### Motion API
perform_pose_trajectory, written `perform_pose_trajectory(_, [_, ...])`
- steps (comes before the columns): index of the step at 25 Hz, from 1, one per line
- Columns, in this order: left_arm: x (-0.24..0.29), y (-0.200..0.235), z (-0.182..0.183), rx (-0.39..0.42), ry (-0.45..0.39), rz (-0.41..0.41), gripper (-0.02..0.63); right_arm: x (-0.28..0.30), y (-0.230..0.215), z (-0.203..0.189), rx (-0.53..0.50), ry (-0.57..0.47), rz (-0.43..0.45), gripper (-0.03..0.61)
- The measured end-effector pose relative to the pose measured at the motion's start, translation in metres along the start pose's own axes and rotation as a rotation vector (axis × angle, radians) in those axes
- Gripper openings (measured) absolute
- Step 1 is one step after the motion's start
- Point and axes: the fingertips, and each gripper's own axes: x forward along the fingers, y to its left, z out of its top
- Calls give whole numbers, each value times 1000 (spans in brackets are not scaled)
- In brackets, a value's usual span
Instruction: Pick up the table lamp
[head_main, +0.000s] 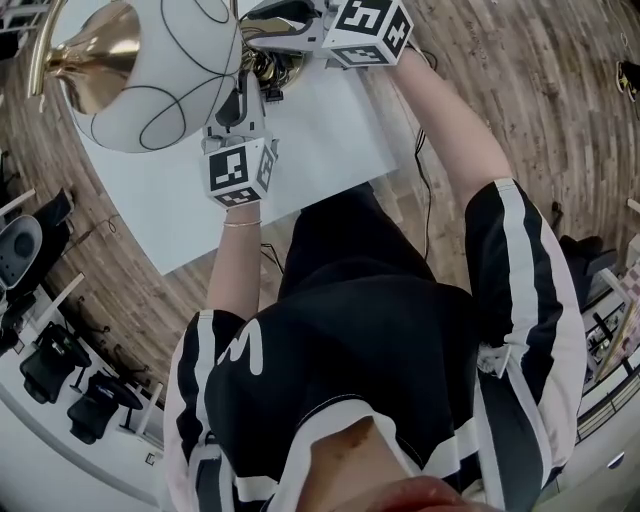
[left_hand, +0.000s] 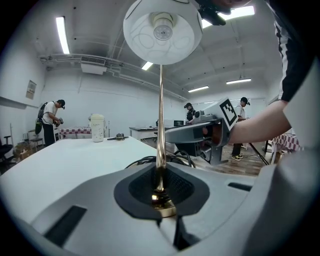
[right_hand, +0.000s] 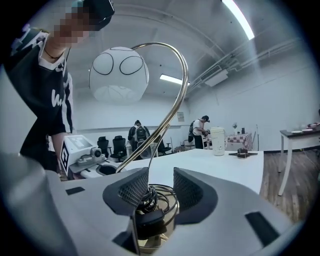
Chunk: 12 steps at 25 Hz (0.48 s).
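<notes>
The table lamp has a white globe shade (head_main: 160, 70) with black line drawings, a curved gold stem (right_hand: 175, 95) and a gold base (right_hand: 156, 227) wound with black cable. It stands at the far end of the white table (head_main: 330, 140). My left gripper (left_hand: 160, 192) is shut on the thin gold stem low down, just above the base; the shade (left_hand: 162, 30) hangs overhead. My right gripper (right_hand: 155, 189) comes in from the other side, jaws open, its pads flanking the coiled cable and base without pressing. In the head view my left gripper (head_main: 235, 100) sits under the shade, my right gripper (head_main: 262, 45) beside the base.
Black office chairs (head_main: 60, 380) stand on the wooden floor to the left. A white jug (right_hand: 217, 141) and small items sit on the table's far part. Several people stand at the back of the room. Another table (right_hand: 300, 132) is at the right.
</notes>
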Motion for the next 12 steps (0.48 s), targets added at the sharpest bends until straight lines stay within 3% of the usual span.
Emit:
perform_pose_trajectory(8, [-2,-6,-1,5,4,15,28,-2,18,9,6,-41,37,149])
perform_pose_trajectory(12, [0,-3,-3,2,11,20,28,12,12,10,-29,-19,-2,149])
